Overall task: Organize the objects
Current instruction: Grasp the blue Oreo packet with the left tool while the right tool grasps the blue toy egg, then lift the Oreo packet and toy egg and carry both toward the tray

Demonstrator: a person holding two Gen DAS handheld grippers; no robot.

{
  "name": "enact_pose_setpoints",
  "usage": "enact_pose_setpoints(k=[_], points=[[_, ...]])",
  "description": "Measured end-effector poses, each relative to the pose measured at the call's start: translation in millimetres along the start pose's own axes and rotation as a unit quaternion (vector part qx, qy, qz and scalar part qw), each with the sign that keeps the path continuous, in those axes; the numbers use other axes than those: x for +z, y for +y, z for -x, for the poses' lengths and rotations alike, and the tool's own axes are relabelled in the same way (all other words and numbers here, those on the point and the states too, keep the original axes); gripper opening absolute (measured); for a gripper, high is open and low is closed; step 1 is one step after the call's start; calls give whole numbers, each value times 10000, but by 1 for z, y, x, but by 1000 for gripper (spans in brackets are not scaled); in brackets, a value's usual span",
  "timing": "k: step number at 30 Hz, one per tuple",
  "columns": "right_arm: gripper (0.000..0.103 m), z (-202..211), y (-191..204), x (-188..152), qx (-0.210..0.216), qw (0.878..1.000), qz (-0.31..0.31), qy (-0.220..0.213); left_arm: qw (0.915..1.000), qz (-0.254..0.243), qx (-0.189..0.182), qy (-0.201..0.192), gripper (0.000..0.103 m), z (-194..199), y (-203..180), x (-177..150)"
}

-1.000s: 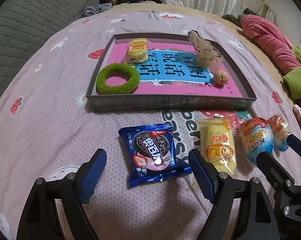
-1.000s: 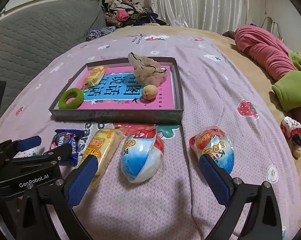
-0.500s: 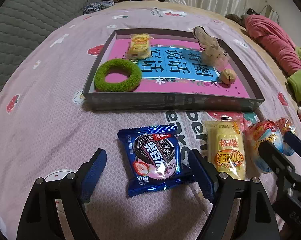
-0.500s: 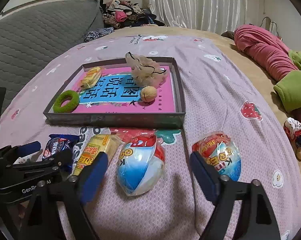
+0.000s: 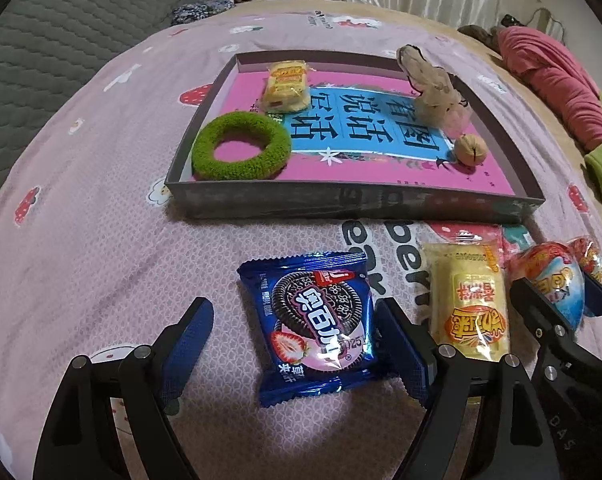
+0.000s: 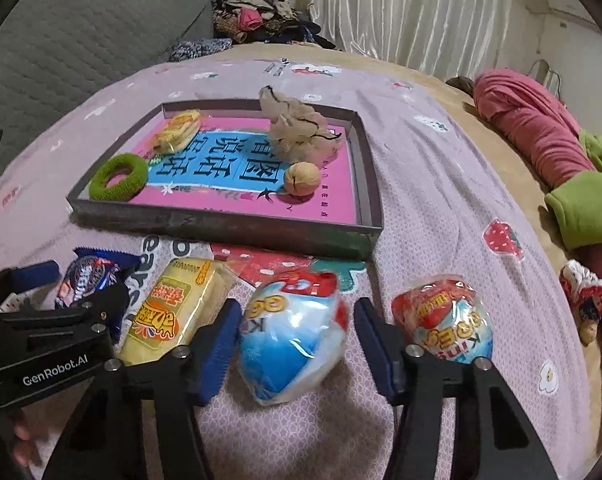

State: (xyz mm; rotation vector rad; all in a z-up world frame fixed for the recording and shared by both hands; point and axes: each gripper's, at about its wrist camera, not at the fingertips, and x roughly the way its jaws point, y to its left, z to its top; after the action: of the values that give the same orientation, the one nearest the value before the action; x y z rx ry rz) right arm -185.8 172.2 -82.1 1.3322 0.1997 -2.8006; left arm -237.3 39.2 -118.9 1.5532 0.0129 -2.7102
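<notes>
The right gripper [image 6: 297, 344], jaws just closing, straddles the blue egg packet [image 6: 291, 340] on the bedspread [image 6: 441, 208], perhaps not yet pressing, while the left gripper [image 5: 291, 344] stands apart around the cookie packet [image 5: 315, 324].

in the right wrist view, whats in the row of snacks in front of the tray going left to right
blue cookie packet → yellow snack pack → blue-and-white wrapped egg, between the right gripper pads → red-topped wrapped egg
</notes>
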Motion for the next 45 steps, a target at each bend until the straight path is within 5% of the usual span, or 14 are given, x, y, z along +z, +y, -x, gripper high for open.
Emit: enact_pose_setpoints(k=[4,12,28,45], points=[[55,-2,3,-2,-60,9999,68,-86,10000,39,35,10,83,-3,0,0],[54,0,0,-2,52,9999,10,-142,9998,95,-192,61,56,-5,-2,2],[54,28,-5,-10,363,9988,-206,-237,9997,83,-167,-127,54,19,6,-14],[54,107,14,-21,488,9971,-121,-568,9979,153,-242,-574,54,102,24,-48]])
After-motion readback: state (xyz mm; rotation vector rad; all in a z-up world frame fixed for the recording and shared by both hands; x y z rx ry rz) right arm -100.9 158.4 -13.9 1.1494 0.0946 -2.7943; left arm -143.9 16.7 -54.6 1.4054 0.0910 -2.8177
